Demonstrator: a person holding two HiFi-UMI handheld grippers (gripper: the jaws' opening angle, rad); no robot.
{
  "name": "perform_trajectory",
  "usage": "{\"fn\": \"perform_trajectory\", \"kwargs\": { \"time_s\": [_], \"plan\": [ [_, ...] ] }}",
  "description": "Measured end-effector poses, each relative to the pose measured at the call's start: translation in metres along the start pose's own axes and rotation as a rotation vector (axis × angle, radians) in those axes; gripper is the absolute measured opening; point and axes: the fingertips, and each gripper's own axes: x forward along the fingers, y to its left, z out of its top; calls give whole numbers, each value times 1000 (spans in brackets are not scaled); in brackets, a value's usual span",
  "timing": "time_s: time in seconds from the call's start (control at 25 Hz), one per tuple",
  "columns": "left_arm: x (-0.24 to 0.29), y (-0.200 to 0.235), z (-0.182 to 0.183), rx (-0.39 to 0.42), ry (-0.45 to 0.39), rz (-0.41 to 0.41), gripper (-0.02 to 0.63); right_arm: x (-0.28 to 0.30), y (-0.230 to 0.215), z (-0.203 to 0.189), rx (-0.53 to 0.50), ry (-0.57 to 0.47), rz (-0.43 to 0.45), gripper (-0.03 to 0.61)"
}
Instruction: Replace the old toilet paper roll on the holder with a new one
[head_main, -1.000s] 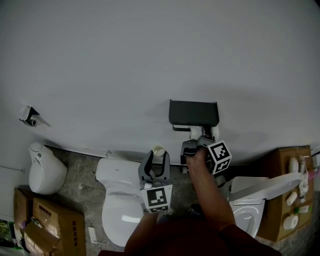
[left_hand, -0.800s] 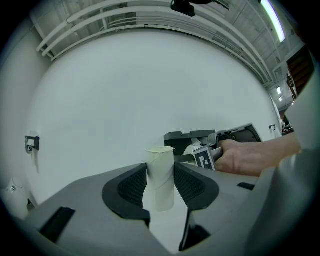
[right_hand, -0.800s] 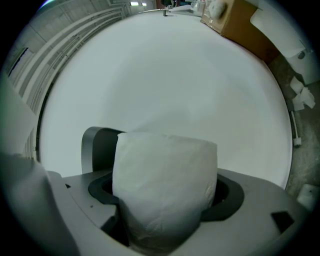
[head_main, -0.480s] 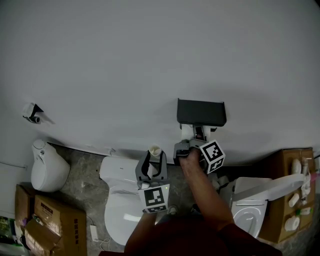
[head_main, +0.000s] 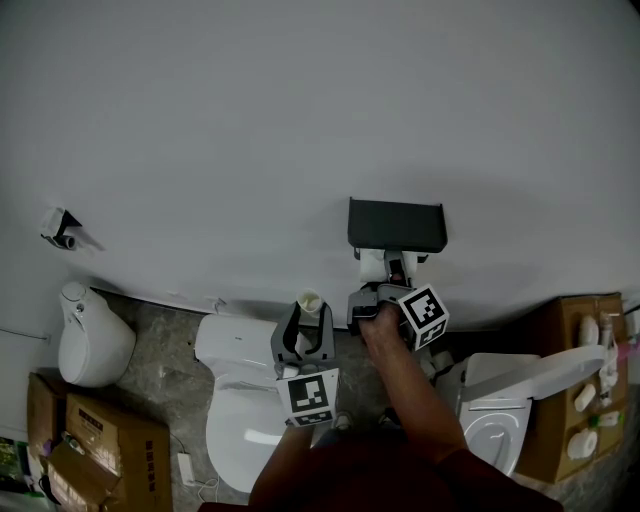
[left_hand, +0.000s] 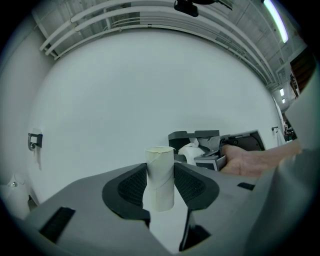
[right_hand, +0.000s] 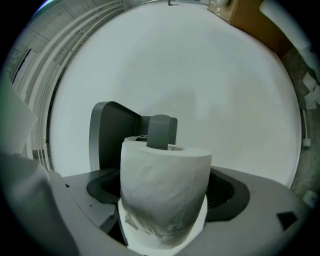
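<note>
The dark wall holder (head_main: 395, 224) hangs on the white wall. My right gripper (head_main: 384, 282) is just below it, shut on a full white toilet paper roll (head_main: 373, 265). In the right gripper view the roll (right_hand: 160, 175) fills the space between the jaws of the right gripper (right_hand: 165, 202). The holder's grey arm (right_hand: 160, 131) sticks out of the roll's core, and the holder cover (right_hand: 111, 135) stands behind it. My left gripper (head_main: 312, 322) waits to the left, shut on an empty cardboard tube (head_main: 311, 301). The tube (left_hand: 160, 170) stands upright between that gripper's pads.
A white toilet (head_main: 240, 400) is below the left gripper. Another toilet (head_main: 500, 415) with its lid raised stands at the right. A white fixture (head_main: 90, 345) and cardboard boxes (head_main: 100, 440) are at the left, and a box of bottles (head_main: 575, 400) is at the right.
My right gripper has moved a little left with the roll, bringing it under the holder, then stayed put. The left gripper still holds the tube in the same place.
</note>
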Motion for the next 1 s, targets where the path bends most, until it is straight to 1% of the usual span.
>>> {"fn": "perform_trajectory", "kwargs": {
  "time_s": [0.44,1.0],
  "plan": [
    [2,-14,2,-2,1,-30,183,-9,-1,19,-20,-31,-9,457],
    [-7,-24,5,3,-3,-48,183,-24,-3,27,-25,-36,-8,471]
  ]
}}
